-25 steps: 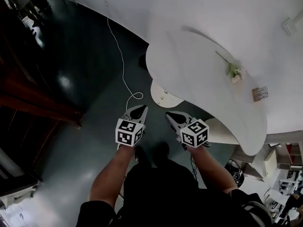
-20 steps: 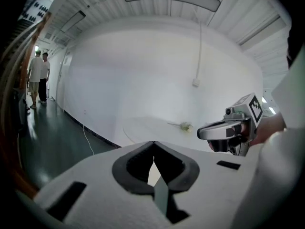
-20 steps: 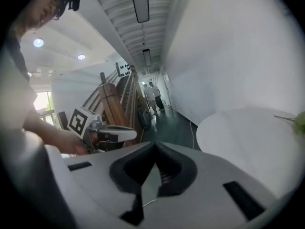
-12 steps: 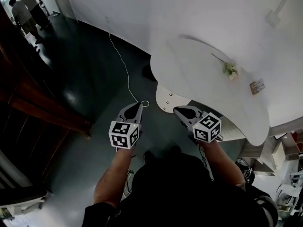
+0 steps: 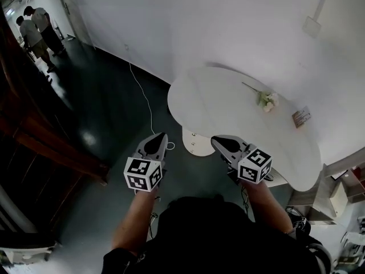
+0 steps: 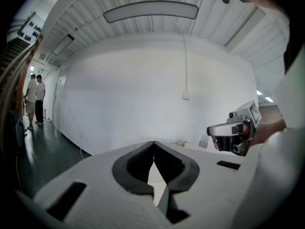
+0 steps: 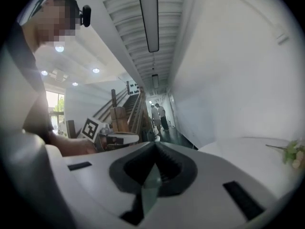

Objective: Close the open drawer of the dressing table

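Drawer (image 5: 194, 144) shows as a rounded white piece poking out from under the near left edge of the table (image 5: 228, 104). By the look of it, this is the open one to be pushed in. It lies between the two gripper tips and a little beyond them, touched by neither.

The left gripper (image 5: 155, 144) and the right gripper (image 5: 223, 144) are held out side by side at about the same height, pointing at the table. That probably squares the person up to the drawer front before the push. The left gripper view shows its jaws (image 6: 153, 144) pressed together with nothing between them. The right gripper view shows the same for its own (image 7: 153, 147). Closed tips suit a shove better than a grasp, so pushing with them seems to be the plan.

The tabletop is nearly bare, so nothing there looks in the way of the drawer.

Counted: one table, one drawer seen out, two grippers. On the top lie one flower (image 5: 266, 100) and one small card (image 5: 301, 117), both well away from the drawer side. One white cable (image 5: 145, 99) trails over the dark floor to the table's foot. Two people (image 5: 35, 30) stand far down the corridor.
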The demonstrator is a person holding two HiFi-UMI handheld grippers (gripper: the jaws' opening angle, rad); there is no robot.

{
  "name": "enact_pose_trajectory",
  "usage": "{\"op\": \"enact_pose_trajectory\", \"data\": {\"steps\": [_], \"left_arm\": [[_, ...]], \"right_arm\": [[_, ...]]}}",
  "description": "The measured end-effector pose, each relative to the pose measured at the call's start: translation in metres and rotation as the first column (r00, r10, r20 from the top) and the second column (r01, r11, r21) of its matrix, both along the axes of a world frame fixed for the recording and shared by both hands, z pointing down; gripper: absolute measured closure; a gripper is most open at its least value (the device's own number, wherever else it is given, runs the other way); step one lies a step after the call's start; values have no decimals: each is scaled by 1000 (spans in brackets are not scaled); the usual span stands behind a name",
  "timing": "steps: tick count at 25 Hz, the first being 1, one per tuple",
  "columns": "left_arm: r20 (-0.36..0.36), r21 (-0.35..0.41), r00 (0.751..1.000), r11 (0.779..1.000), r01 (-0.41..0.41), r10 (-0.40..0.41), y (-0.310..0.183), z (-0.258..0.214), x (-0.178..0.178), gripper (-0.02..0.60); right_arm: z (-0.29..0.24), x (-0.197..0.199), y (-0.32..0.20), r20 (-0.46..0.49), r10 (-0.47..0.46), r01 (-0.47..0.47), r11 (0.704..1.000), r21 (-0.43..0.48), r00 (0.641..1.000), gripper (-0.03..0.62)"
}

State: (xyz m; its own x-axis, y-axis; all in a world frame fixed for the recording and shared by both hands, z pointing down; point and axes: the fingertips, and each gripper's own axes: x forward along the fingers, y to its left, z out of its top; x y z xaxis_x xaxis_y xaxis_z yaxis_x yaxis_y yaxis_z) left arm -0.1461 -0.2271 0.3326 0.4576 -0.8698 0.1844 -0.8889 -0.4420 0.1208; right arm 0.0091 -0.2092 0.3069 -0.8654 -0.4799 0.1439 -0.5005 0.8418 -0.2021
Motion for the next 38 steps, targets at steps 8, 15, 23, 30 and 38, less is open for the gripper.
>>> {"op": "enact_pose_trajectory", "data": {"steps": [8,15,23,30,38], "left_arm": [[-13,37,997,997,72,-72,-13,-17,78,572],[37,41,983,983,179,-180,-10,-24,68,572],[56,32,983,985,172,-173,-13,-21,38,572],[68,38,986,988,147,-150,-15,-21,21,572],[66,51,989,991,127,-130,-10,-23,16,572]], "right_arm": [[-15,117,-16,53,32,-34,999,36,998,589],[-21,128,-27,54,-37,31,992,119,998,591],[-33,100,-33,81,-3,-7,992,124,997,591],[-30,80,-38,73,37,-45,993,113,997,591],[-25,76,-35,58,75,-80,992,98,996,589]]}}
